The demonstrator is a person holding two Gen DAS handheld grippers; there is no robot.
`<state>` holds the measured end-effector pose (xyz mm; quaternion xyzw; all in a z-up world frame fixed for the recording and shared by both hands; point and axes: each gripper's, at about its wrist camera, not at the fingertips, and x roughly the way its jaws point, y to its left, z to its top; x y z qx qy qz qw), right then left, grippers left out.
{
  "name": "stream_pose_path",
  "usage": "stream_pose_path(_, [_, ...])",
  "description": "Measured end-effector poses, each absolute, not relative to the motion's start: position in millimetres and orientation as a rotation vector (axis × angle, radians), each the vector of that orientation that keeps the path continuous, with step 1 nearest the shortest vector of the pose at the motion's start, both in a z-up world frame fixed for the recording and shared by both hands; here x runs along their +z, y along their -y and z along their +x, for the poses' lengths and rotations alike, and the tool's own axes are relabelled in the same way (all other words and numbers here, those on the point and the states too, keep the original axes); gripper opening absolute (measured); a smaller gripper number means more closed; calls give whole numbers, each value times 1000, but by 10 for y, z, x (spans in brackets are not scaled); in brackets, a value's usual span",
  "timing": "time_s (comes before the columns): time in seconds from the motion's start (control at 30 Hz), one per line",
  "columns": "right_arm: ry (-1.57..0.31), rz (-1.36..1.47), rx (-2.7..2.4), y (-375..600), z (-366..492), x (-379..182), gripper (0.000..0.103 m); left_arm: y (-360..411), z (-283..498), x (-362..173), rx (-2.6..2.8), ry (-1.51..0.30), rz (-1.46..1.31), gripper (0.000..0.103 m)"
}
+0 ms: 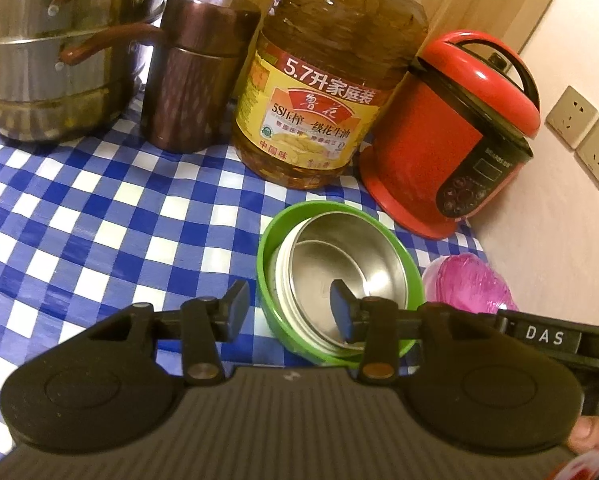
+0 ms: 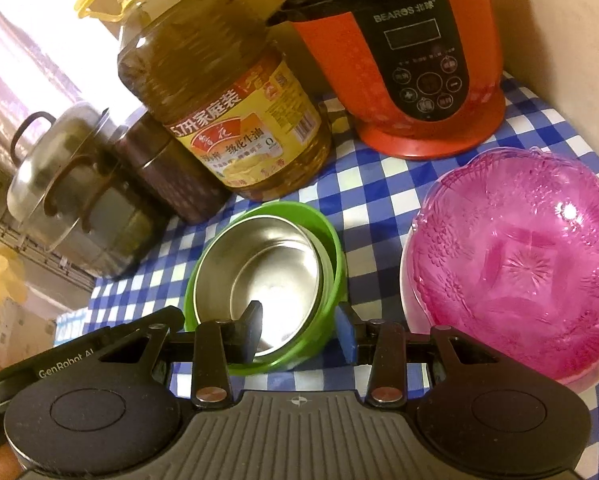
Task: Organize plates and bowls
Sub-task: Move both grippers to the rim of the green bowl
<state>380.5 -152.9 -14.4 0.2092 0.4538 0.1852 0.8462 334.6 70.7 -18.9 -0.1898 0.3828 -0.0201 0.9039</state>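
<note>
A green bowl (image 1: 267,280) with a steel bowl (image 1: 351,256) nested inside sits on the blue checked cloth. My left gripper (image 1: 289,312) is open and straddles the bowls' near left rim, one finger outside, one inside. In the right wrist view the same green bowl (image 2: 335,248) holds the steel bowl (image 2: 259,256). My right gripper (image 2: 301,328) is open and straddles their near right rim. A pink patterned bowl (image 2: 519,264) stands on a white plate (image 2: 409,304) to the right, and shows in the left wrist view (image 1: 471,284).
A large oil bottle (image 1: 323,92), a red cooker (image 1: 455,132), a brown canister (image 1: 195,76) and stacked steel pots (image 1: 51,52) line the back. A wall with sockets (image 1: 583,132) is at the right. Checked cloth (image 1: 99,216) lies to the left.
</note>
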Motion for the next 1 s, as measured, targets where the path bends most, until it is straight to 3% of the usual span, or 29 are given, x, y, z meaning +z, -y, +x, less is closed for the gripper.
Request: stream_pose_path(1.0, [-986, 503, 333, 1419, 4126, -641, 40, -916, 3808, -658, -85, -828, -594, 38])
